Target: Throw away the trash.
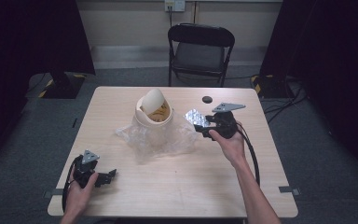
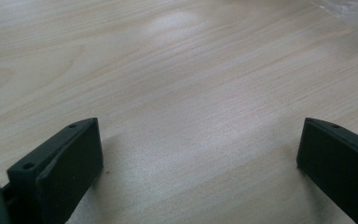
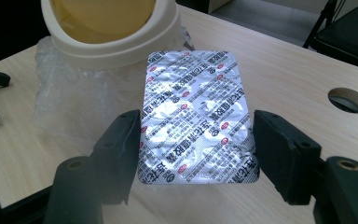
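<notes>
In the high view, the right gripper [image 1: 204, 125] at centre right holds a foil blister pack [image 1: 195, 116] beside the cream lidded bin [image 1: 154, 112]; the left gripper [image 1: 108, 176] rests lower left. In the left gripper view, its jaws gape over bare table [image 2: 186, 93]. In the right gripper view, the jaws appear to pinch the pack's [image 3: 196, 116] sides; dropping it into the bin [image 3: 116, 28] at upper left seems next.

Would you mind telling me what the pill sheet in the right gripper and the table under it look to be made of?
Pill sheet: shiny printed foil, crinkled, with blister dimples. Table: pale wood-grain top, probably laminate; its even, faintly glossy sheen leaves that open.
</notes>
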A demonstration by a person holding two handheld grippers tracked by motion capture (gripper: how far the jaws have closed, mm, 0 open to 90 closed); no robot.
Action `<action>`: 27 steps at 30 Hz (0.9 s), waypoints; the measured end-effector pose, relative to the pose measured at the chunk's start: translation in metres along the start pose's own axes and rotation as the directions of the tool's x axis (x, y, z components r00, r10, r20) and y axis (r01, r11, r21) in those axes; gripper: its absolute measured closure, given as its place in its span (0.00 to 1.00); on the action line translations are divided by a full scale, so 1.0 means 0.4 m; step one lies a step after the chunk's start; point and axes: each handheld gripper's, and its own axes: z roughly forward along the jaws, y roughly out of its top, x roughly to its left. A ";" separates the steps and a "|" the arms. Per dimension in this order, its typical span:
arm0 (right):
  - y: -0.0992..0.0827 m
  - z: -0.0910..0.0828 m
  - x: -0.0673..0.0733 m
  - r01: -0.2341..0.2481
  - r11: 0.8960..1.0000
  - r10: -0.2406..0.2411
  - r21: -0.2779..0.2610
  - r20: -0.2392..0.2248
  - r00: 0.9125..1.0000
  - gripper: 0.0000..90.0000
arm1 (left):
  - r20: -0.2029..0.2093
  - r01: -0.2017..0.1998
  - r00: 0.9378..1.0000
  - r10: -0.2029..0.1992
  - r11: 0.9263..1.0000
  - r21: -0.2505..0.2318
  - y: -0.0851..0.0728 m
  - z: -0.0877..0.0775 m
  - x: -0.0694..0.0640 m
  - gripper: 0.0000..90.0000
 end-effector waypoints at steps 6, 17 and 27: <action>0.024 0.019 0.022 0.008 1.000 -0.008 -0.011 -0.023 1.000 0.38 | 0.000 0.002 1.000 -0.002 1.000 0.000 0.000 0.000 0.000 0.00; 0.074 0.051 0.067 0.042 0.999 -0.043 -0.021 -0.065 0.997 0.38 | 0.000 0.001 1.000 -0.001 1.000 0.000 0.000 0.000 0.000 0.00; 0.109 0.103 0.105 0.076 0.997 -0.075 0.005 -0.108 0.991 0.38 | 0.000 0.001 1.000 -0.001 1.000 0.000 0.000 0.000 0.000 0.00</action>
